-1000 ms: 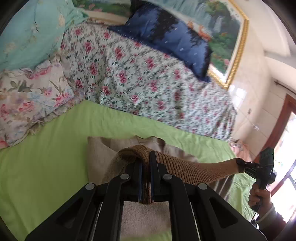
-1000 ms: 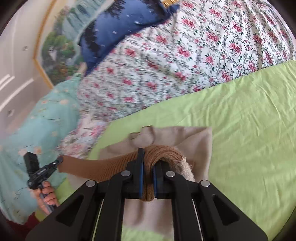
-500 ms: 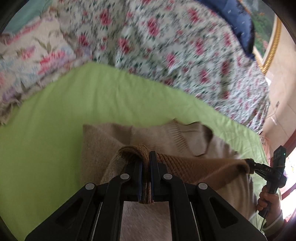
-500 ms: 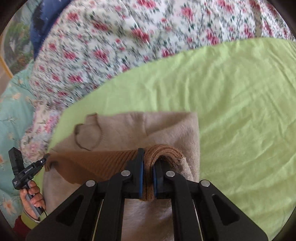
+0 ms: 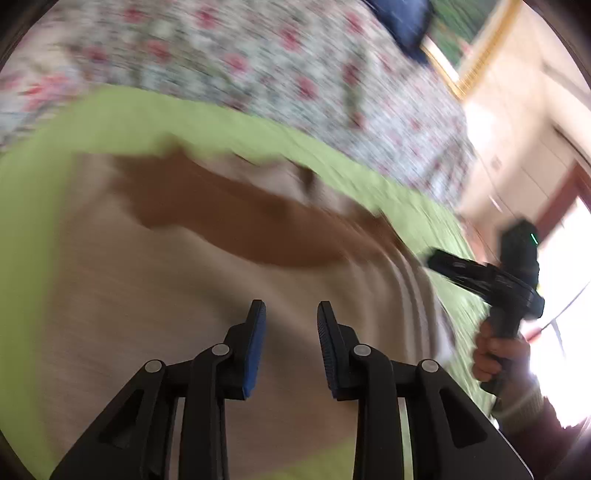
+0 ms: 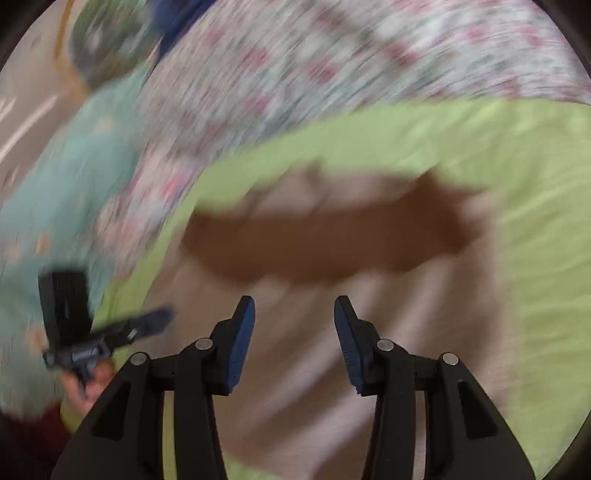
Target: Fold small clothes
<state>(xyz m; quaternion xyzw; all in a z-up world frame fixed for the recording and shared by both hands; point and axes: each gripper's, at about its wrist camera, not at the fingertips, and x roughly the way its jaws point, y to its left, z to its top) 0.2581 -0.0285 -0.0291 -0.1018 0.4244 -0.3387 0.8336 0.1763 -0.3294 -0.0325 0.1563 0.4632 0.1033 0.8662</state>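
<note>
A small beige knit garment (image 5: 177,302) lies on the green sheet (image 5: 33,192), with its brown ribbed band (image 5: 236,221) laid across its far part. Both views are blurred by motion. My left gripper (image 5: 291,314) is open and empty above the beige cloth. My right gripper (image 6: 294,310) is open and empty above the same garment (image 6: 295,369), near the brown band (image 6: 332,240). The right gripper also shows in the left wrist view (image 5: 484,280), and the left gripper shows in the right wrist view (image 6: 110,332).
A floral quilt (image 5: 258,66) is bunched along the far side of the bed. A turquoise pillow (image 6: 62,177) lies at the left of the right wrist view. A dark blue pillow (image 5: 402,18) and a gold-framed picture (image 5: 476,48) are at the back wall.
Both grippers have let go of the brown band and opened. The band now lies flat on the far part of the garment. Both grippers are pulling back fast.
</note>
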